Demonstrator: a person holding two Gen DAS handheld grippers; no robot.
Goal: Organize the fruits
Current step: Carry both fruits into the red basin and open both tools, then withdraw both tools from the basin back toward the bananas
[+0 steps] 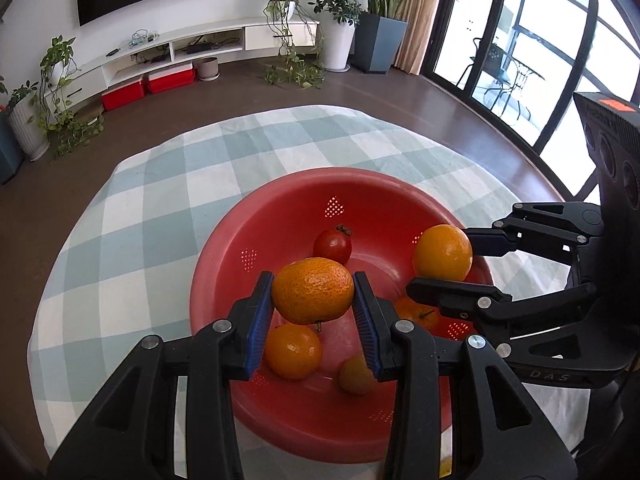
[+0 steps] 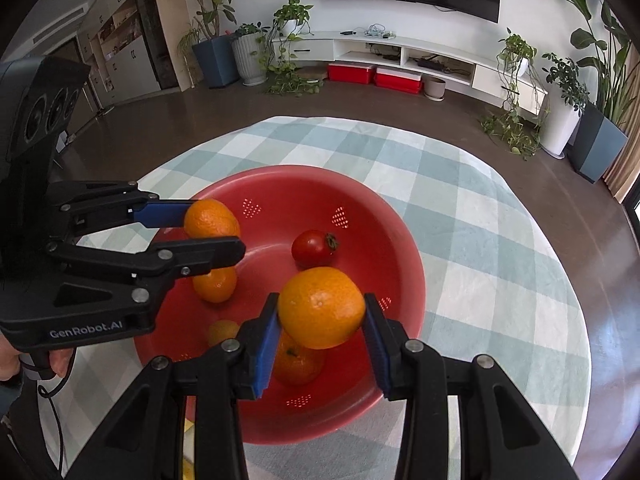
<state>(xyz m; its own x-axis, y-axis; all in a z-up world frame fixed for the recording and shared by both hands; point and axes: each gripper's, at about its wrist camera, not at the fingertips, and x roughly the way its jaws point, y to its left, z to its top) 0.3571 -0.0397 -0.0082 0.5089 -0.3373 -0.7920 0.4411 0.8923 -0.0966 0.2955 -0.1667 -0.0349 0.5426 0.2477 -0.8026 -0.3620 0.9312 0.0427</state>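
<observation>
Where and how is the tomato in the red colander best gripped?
Grip the tomato across its round middle, coming from above with open jaws. Its stem points sideways, and the colander wall blocks a level approach; no other fruit touches it.

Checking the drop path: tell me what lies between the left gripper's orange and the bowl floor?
Another orange lies in the red bowl under the held orange, in the left wrist view.

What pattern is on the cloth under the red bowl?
The cloth is pale green and white checked, clearest in the right wrist view.
</observation>
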